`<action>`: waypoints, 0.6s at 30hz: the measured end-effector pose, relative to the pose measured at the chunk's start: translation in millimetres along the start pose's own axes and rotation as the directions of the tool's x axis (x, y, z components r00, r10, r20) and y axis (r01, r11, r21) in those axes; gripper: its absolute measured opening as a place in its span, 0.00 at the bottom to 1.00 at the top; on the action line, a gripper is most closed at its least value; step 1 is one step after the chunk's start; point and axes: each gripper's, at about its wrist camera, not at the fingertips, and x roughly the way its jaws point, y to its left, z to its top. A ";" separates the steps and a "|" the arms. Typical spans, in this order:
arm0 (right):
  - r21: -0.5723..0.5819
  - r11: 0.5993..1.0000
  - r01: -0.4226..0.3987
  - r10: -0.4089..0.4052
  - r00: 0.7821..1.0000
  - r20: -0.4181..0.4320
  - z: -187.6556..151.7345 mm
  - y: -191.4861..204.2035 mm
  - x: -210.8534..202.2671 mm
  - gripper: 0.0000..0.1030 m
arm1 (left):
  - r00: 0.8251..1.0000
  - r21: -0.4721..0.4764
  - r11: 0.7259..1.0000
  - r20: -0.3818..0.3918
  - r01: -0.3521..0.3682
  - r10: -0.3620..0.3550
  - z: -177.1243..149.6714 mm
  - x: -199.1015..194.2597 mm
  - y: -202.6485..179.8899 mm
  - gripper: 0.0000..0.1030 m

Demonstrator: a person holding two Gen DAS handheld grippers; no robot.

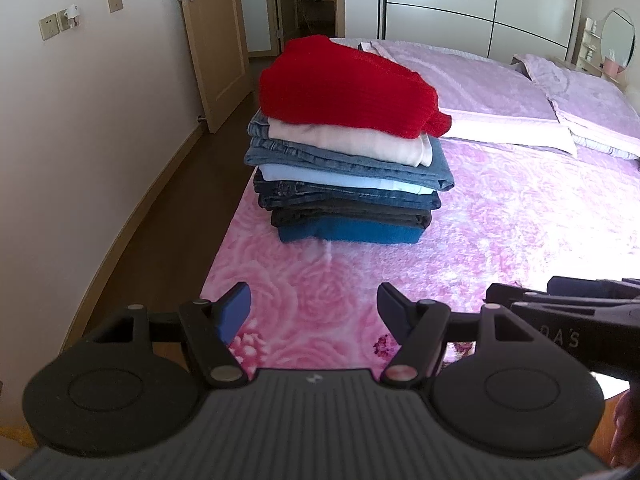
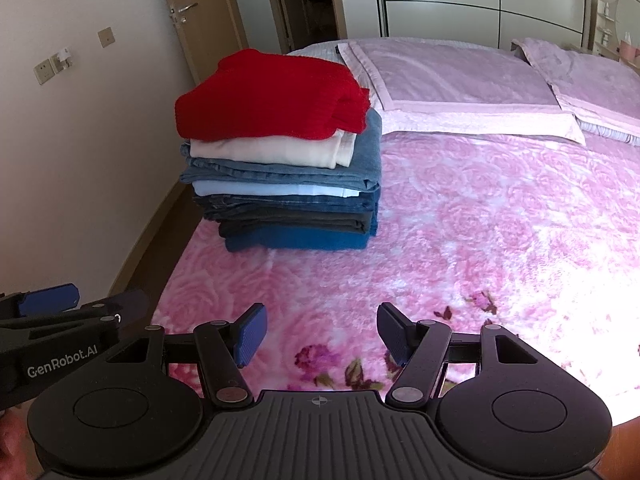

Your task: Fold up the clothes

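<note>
As far as I can see across the bed (image 2: 500,220), the folding looks close to done: nothing loose or unfolded lies anywhere on the pink floral blanket in either wrist view, though whatever sits behind or below me is out of sight. All the clothes I can find are in one stack (image 1: 344,176) near the bed's left edge, short of the pillows (image 2: 452,88). From the bottom it runs blue, dark, denim, pale blue, denim and cream, with a red sweater (image 1: 344,84) on top, its sleeve end drooping over the right side.

The stack sits well apart from both sets of fingers, ahead of them and further up the bed. My left gripper (image 1: 314,312) hangs over the blanket's near edge with its fingers spread and nothing between them. My right gripper (image 2: 322,334), just beside it, is likewise spread and empty.
</note>
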 end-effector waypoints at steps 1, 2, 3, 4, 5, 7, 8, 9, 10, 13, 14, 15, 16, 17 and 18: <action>-0.002 1.000 -0.001 0.001 1.000 -0.001 -1.0 -0.4 2.0 0.62 | 1.000 -0.002 1.000 -0.001 0.000 0.000 -1.4 2.0 0.1 0.65; -0.005 1.000 -0.001 0.001 1.000 -0.001 -2.0 -0.8 4.1 0.62 | 1.000 -0.004 1.000 -0.001 0.000 0.000 -2.9 4.0 0.2 0.65; -0.007 1.000 -0.002 0.002 1.000 -0.002 -3.0 -1.2 6.1 0.62 | 1.000 -0.005 1.000 -0.001 -0.001 0.001 -4.6 5.6 0.3 0.65; -0.010 1.000 -0.003 0.003 1.000 -0.004 -4.0 -1.5 8.2 0.62 | 1.000 -0.006 1.000 -0.002 -0.002 0.002 -6.0 6.8 0.5 0.65; -0.013 1.000 -0.003 0.003 1.000 -0.006 -5.1 -1.8 10.4 0.62 | 1.000 -0.006 1.000 -0.003 -0.003 0.003 -7.4 8.0 0.7 0.65; -0.017 1.000 -0.003 0.003 1.000 -0.010 -6.1 -1.8 13.6 0.62 | 1.000 -0.008 1.000 -0.002 -0.004 0.004 -8.8 9.6 1.5 0.65; -0.018 1.000 -0.003 0.003 1.000 -0.011 -6.5 -1.7 15.0 0.62 | 1.000 -0.009 1.000 0.001 -0.005 0.005 -8.3 9.8 1.7 0.65; -0.020 1.000 -0.004 0.004 1.000 -0.011 -6.5 -1.6 16.0 0.62 | 1.000 -0.010 1.000 0.004 -0.006 0.006 -7.3 10.3 1.8 0.65; -0.023 1.000 -0.004 0.004 1.000 -0.009 -5.7 -1.5 16.2 0.62 | 1.000 -0.011 1.000 0.007 -0.007 0.007 -6.1 10.9 1.9 0.65; -0.034 0.999 -0.003 0.003 1.000 0.001 -3.8 -2.1 16.1 0.62 | 1.000 -0.009 1.000 0.015 -0.008 0.008 -1.5 13.2 1.2 0.65; -0.034 0.999 -0.001 0.001 1.000 0.001 -3.2 -2.7 16.6 0.62 | 1.000 -0.008 1.000 0.015 -0.008 0.008 -0.3 14.6 0.5 0.65; -0.035 0.999 0.000 0.000 1.000 0.002 -2.7 -3.4 17.2 0.62 | 1.000 -0.007 1.000 0.016 -0.008 0.008 0.9 16.0 -0.2 0.65; -0.033 0.999 0.001 -0.001 1.000 0.001 -2.2 -4.4 17.9 0.62 | 1.000 -0.006 1.000 0.015 -0.006 0.007 1.6 17.4 -1.1 0.65; -0.030 1.000 0.002 -0.002 1.000 0.000 -1.5 -5.9 18.8 0.62 | 1.000 -0.005 1.000 0.014 -0.005 0.005 2.4 18.9 -1.9 0.65; -0.028 1.000 0.003 -0.003 1.000 -0.001 -0.8 -7.5 19.8 0.62 | 1.000 -0.002 1.000 0.013 -0.004 0.004 3.1 20.7 -2.6 0.65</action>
